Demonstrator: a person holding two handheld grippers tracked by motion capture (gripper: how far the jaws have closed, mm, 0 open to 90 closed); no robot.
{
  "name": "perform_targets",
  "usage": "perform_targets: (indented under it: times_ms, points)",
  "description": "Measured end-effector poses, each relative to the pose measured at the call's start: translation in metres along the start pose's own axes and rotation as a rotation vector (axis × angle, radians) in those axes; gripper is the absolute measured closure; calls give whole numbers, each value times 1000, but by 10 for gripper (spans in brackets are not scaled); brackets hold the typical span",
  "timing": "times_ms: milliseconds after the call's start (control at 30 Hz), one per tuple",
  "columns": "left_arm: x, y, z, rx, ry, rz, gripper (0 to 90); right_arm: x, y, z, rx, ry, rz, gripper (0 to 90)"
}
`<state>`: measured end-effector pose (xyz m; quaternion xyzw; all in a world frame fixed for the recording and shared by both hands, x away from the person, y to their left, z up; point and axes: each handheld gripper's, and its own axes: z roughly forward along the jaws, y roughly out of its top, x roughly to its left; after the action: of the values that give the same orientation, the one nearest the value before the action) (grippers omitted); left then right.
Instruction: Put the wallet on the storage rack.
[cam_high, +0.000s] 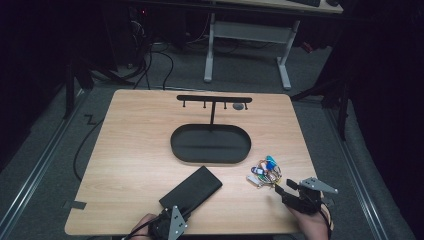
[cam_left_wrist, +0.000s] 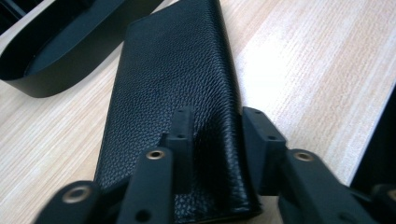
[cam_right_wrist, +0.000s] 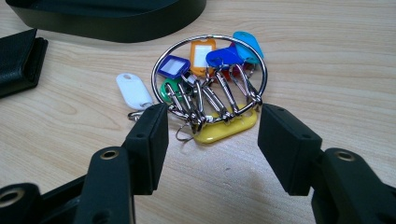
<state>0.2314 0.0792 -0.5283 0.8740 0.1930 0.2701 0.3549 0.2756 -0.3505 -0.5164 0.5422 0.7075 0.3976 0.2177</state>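
Observation:
A black leather wallet (cam_high: 192, 189) (cam_left_wrist: 168, 70) lies slantwise on the wooden table near the front edge. My left gripper (cam_high: 170, 221) (cam_left_wrist: 217, 116) sits at the wallet's near end with its jaws narrowed on the wallet's right edge. One pad rests on the top face and the other against the side, and the leather puckers between them. A metal ring of coloured key tags (cam_high: 264, 172) (cam_right_wrist: 210, 74) lies at the front right. My right gripper (cam_high: 286, 187) (cam_right_wrist: 214, 114) stands open just short of it, with a jaw on either side of the yellow tag.
A black oval tray (cam_high: 175, 150) (cam_left_wrist: 60, 60) (cam_right_wrist: 116, 23) sits mid-table with a black T-shaped hook rack (cam_high: 214, 99) rising behind it. The wallet's corner (cam_right_wrist: 18, 60) is to the left in the right gripper view. A desk frame and cables stand beyond the table.

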Motion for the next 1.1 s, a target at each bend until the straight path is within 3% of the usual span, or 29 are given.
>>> perform_targets:
  times_ms: [133,267,400,667,900,1100]
  points:
    - [3,0,-1,-4,13,-9,726,-1,0,0,-3,3,-3,434]
    - [12,0,-9,-46,13,-64,763,-2,0,0,-2,5,5,435]
    - [17,0,-14,-67,16,-80,782,-2,0,0,-2,6,5,435]
    - [29,-3,-24,-118,17,-144,803,-1,0,0,-4,6,2,435]
    - [42,-8,-35,-187,11,-224,812,-1,0,0,-3,8,5,435]
    - [49,-11,-38,-225,1,-261,815,-1,-1,1,1,6,11,436]
